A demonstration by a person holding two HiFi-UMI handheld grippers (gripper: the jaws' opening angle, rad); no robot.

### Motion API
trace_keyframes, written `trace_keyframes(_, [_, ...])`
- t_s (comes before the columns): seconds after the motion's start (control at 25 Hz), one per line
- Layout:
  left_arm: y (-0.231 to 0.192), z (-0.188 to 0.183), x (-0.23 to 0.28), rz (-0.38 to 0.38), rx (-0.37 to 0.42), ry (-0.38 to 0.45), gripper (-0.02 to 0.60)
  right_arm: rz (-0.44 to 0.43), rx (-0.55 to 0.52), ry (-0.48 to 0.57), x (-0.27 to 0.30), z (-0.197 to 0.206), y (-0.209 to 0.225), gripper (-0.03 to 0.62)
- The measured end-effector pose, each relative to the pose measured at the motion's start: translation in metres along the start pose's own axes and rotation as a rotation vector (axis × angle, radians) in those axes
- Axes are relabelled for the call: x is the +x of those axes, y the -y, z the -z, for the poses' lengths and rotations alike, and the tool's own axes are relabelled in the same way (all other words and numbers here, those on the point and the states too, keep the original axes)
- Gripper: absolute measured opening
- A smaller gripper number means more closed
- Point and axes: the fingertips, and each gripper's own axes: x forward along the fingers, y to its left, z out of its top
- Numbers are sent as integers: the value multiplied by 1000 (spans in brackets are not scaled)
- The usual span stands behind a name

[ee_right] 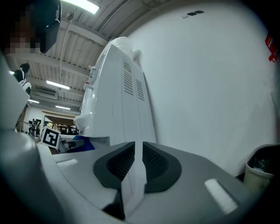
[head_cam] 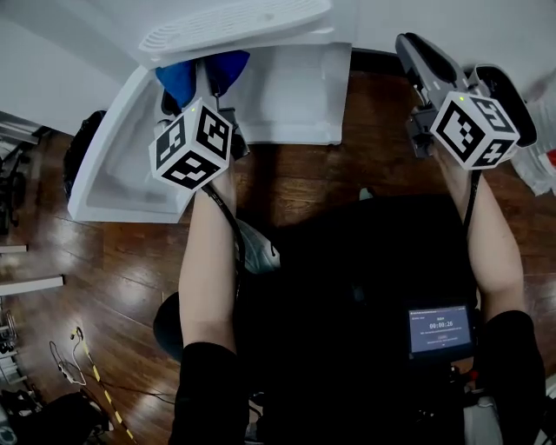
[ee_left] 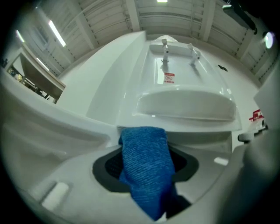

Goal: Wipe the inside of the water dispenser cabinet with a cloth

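closest to me in the head view are my two forearms (head_cam: 208,278) and a small lit screen (head_cam: 440,330) at my chest, above a dark wood floor (head_cam: 122,287). beyond my wrists sit the marker cubes.

my left gripper (head_cam: 202,78) is clamped on the blue cloth (ee_left: 144,166). in the left gripper view the cloth fills the gap between the dark pads and hangs down over the lower edge, and its top fold reaches up in front of the white ledge ahead. the head view shows the blue cloth poking out on both sides of the jaw tips, right under the ridged drip tray (head_cam: 234,26). i can't tell whether the cloth touches the white surface there.

my right gripper (ee_right: 136,162) is held off to the right, well apart from the left one. its pads stand together with only a thin slit between them, and there's nothing in it.

past the cloth is the water dispenser (ee_left: 183,105). from the left gripper view i look up its front to two taps (ee_left: 165,48) and a red label. a white door panel (head_cam: 113,165) stands swung out on its left side. the right gripper view shows the same dispenser from the side, tall and white with vent slots, next to a plain white wall (ee_right: 210,78). a dark bin (ee_right: 262,170) sits low at the far right.
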Motion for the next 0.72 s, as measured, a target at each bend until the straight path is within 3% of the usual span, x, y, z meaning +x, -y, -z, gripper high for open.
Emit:
trace_keyframes(0.2, [-3,28,-1,24,46,-9,201,-5,-4,0,1,-4,-1,48])
trace_keyframes(0.44, [-12,111,-6,2,51,-152,199,-30,26,3,1,-4,-4,48])
trace_keyframes(0.64, [-26,215,-19,19,99,-399,199,-73,62,21,2,-6,-10,48])
trace_keyframes(0.72, [-37,253,-30,-9,63,-506,198,-81,66,21,3,-6,-12,48])
